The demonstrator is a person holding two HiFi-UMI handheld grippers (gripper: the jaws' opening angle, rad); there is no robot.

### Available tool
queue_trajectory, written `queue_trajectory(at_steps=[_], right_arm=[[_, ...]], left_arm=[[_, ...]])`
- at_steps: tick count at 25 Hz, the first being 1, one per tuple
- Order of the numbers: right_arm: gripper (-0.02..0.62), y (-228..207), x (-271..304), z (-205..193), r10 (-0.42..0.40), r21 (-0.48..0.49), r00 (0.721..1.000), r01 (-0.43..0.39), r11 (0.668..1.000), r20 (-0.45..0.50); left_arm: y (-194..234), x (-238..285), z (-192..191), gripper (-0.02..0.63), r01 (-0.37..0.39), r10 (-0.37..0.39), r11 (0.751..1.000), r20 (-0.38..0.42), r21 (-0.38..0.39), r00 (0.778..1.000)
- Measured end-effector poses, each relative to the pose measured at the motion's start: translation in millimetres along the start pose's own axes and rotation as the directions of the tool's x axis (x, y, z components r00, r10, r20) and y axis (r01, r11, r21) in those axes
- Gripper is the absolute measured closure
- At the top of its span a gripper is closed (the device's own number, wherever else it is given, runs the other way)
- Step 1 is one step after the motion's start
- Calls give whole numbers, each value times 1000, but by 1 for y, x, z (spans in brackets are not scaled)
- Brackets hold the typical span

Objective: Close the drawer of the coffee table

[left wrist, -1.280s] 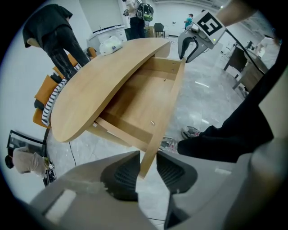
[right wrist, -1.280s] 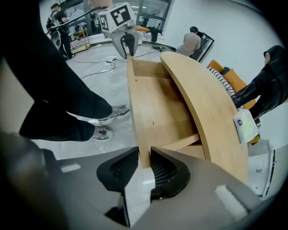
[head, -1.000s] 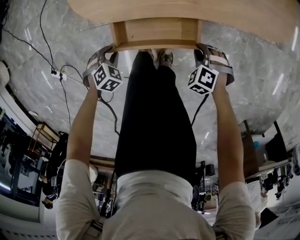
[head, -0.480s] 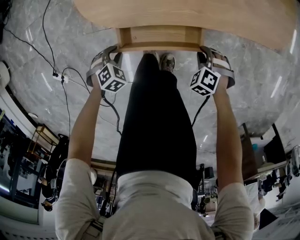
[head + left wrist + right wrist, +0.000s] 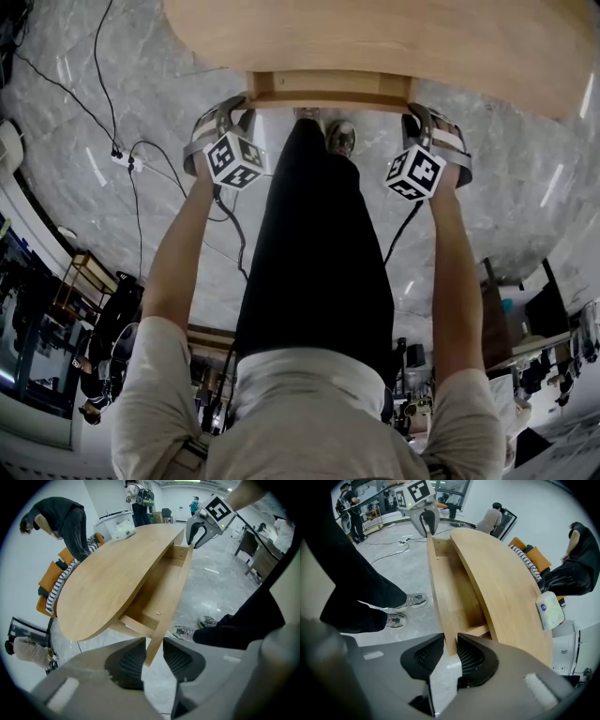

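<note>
Two grippers: one in each hand, both pointing steeply down at the two ends of the drawer's front panel, with the forearms stretched out level with each other.
Left gripper (image 5: 232, 111) (image 5: 153, 651): its ribbed black pads are clamped on the left end of the front panel. The board's corner stands between them, with grey floor showing just below it.
Right gripper (image 5: 427, 117) (image 5: 450, 651): it is clenched the same way on the right end of the panel, the board pinched edge-on between its pads.
Drawer: a light wooden drawer (image 5: 328, 89) (image 5: 161, 592) (image 5: 450, 588), shallow and long. It is partly open and sticks out from under the tabletop's near edge toward the person. Its inside is bare wood.
Table: a light wooden coffee table with an oval top (image 5: 375, 37) (image 5: 103, 573) (image 5: 506, 588). The top overhangs most of the drawer.
On the table: a white soft pack (image 5: 123, 528) (image 5: 548, 609) lies near the far edge.
Person: black trousers (image 5: 319, 244) and grey sneakers (image 5: 339, 136) – the feet stand on the floor just below the drawer, between the two grippers.
Floor: grey marble tiles (image 5: 75, 103), with black cables (image 5: 127, 155) trailing on the left side.
Surroundings: an orange seat with a striped cloth (image 5: 56, 581) stands just beyond the table, and a figure in dark clothes bends over beside it. Other people stand further back in the room.
</note>
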State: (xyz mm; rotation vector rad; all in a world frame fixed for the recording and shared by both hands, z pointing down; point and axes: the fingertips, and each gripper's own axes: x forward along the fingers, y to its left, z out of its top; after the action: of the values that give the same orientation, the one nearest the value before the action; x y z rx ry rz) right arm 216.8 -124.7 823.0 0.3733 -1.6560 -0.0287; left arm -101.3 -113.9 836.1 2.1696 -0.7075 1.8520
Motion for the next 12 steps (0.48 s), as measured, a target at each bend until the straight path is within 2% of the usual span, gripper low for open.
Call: queue_trajectory(at_steps=[9,12], right_arm=[[495,-10,12,5,-53,26,999,53,998,-6],[492,-21,14,4,-74,42,997,74,996,-14]], left_arm=[[10,10,-4,462,-18,18,1000,1,-17,1000],[17,11,6,462,-14,14,1000,15,-28,1000]])
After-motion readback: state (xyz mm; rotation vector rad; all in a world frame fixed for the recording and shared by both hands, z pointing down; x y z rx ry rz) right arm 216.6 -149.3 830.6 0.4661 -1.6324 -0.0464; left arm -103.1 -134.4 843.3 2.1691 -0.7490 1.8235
